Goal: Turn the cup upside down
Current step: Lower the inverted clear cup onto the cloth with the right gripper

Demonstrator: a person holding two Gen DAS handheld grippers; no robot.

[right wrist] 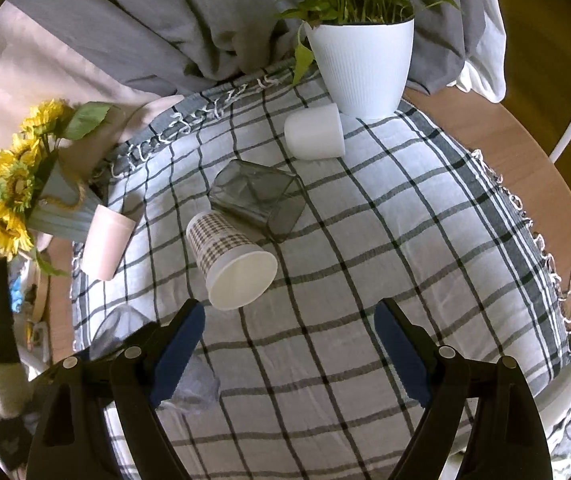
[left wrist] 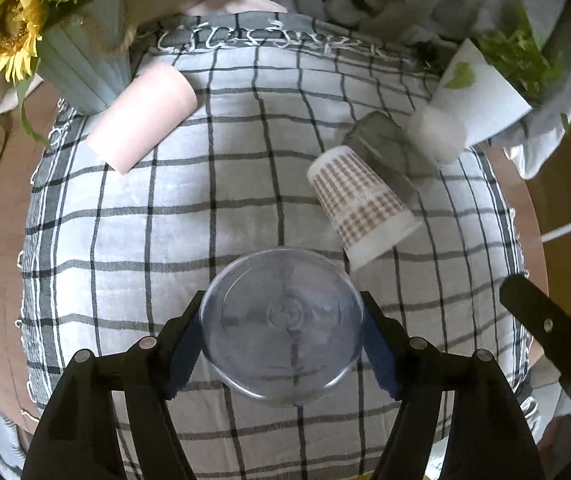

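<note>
So the left gripper [left wrist: 281, 338] has a clear plastic cup [left wrist: 281, 326] pinched between its blue pads [left wrist: 183, 350], one pad on each side of the cup wall. The left wrist view looks straight at the cup's round end with the checked cloth [left wrist: 145, 208] showing through it, and I honestly can't tell whether that's the base or the mouth facing the camera. It sits near the camera, over the near middle of the cloth, and I can't say whether it touches the fabric.

The right gripper [right wrist: 289, 350] is spread wide with nothing between its fingers, hanging over the near part of the cloth. In its view, something clear and blurry shows at the near left, partly behind its left finger, probably the same cup, but it's too smeared to be sure.

Other stuff on the cloth: a brown plaid paper cup [right wrist: 231, 264] lying on its side in the middle, mouth toward the near side. Just behind it, touching or almost, is a smoky grey square glass [right wrist: 257, 198], also tipped over. Farther back a white cup [right wrist: 315, 132] lies on its side right beside a white plant pot [right wrist: 361, 64]. Over on the far left, a pink cup [right wrist: 105, 242] is tipped next to a pale blue vase of sunflowers [right wrist: 63, 210].
</note>
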